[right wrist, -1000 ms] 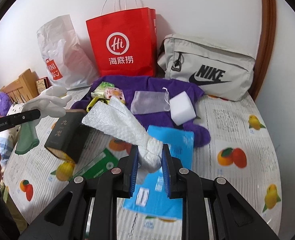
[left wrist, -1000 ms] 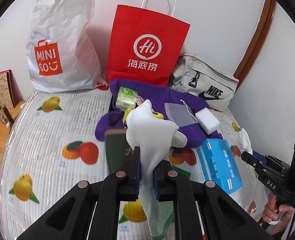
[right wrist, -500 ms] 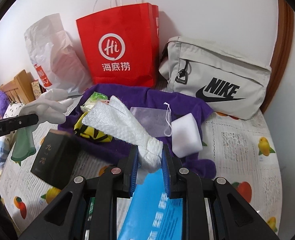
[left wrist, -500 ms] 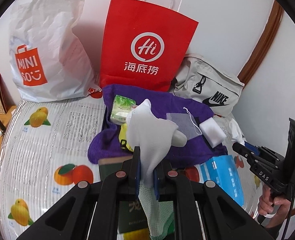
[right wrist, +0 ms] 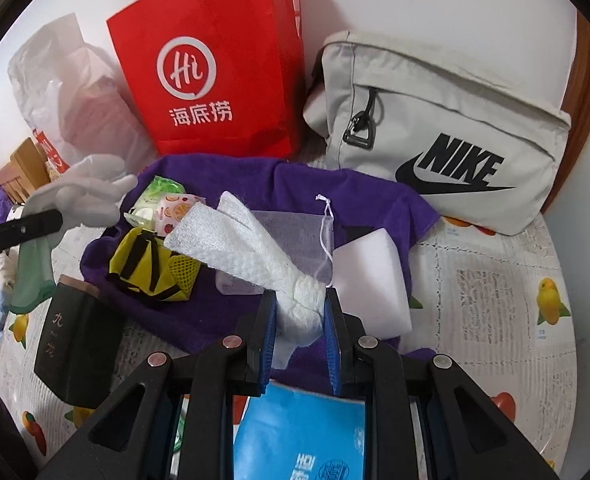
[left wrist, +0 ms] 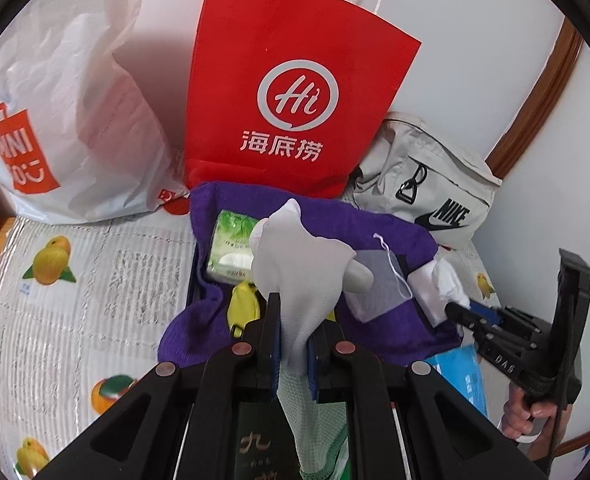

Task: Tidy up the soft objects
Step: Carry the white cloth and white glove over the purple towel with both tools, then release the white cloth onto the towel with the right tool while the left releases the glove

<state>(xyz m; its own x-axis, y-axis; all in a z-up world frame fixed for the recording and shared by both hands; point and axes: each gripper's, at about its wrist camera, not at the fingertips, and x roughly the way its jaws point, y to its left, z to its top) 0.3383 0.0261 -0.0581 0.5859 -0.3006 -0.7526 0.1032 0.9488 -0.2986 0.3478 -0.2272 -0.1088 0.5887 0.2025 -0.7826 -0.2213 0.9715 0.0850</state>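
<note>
Above a purple towel (right wrist: 223, 176), the left claw (left wrist: 293, 330) grips a white glove (left wrist: 299, 256) while the right claw (right wrist: 300, 320) clamps a folded white cloth (right wrist: 251, 248).

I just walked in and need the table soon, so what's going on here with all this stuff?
A person is sorting soft items with a handheld gripper in each hand. The left gripper is shut on a white glove, and the right gripper is shut on a bunched white cloth. Both hang over a purple towel already holding a tissue pack, sponge and mesh pouch. Nothing is released yet.
</note>
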